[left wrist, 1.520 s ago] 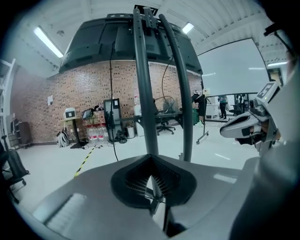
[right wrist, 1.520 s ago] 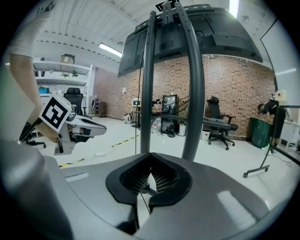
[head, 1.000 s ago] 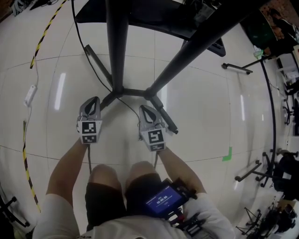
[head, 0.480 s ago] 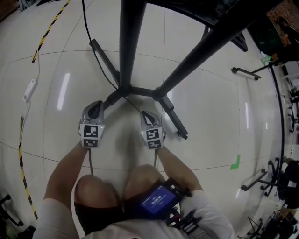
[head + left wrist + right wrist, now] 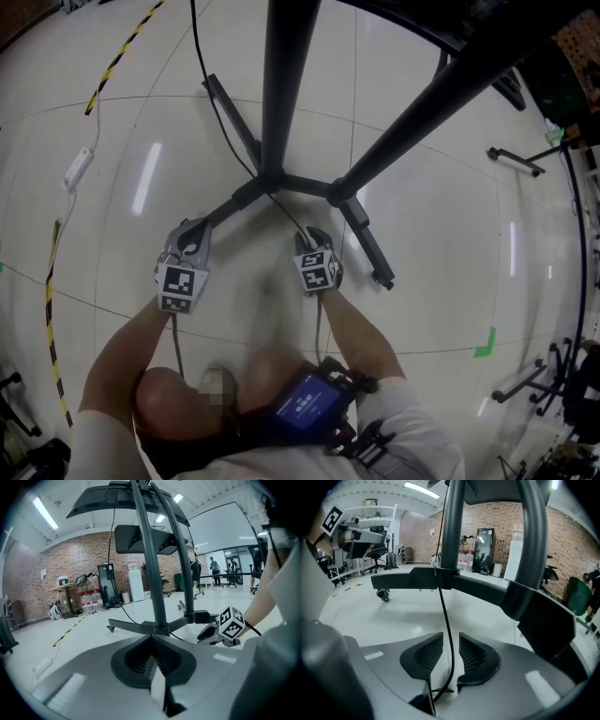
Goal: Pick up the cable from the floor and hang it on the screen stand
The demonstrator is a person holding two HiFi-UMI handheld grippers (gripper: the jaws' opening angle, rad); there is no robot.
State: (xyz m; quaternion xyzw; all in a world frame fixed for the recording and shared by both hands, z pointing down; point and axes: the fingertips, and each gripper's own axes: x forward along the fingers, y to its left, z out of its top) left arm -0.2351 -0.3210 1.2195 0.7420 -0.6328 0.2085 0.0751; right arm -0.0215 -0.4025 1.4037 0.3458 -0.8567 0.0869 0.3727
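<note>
A thin black cable (image 5: 286,211) runs down past the screen stand (image 5: 281,84) and across the floor by its base hub. My right gripper (image 5: 309,234) sits low at that hub. Its jaws are opening, and the cable (image 5: 443,597) passes through the gap between them without the pads (image 5: 429,651) pressing on it. My left gripper (image 5: 192,230) is shut and empty, beside the stand's left leg. In the left gripper view its jaws (image 5: 152,656) point at the stand's post (image 5: 154,597), with the right gripper (image 5: 220,630) off to the right.
The stand's legs (image 5: 366,244) spread over the white floor around both grippers. A white oblong device (image 5: 77,167) on a cord and yellow-black tape (image 5: 117,61) lie at the left. At the right are a green tape mark (image 5: 485,342) and other stand bases (image 5: 516,159).
The person has crouched lower and both grippers have dropped closer to the floor beside the stand's base hub. The right gripper has tipped down over the cable.
</note>
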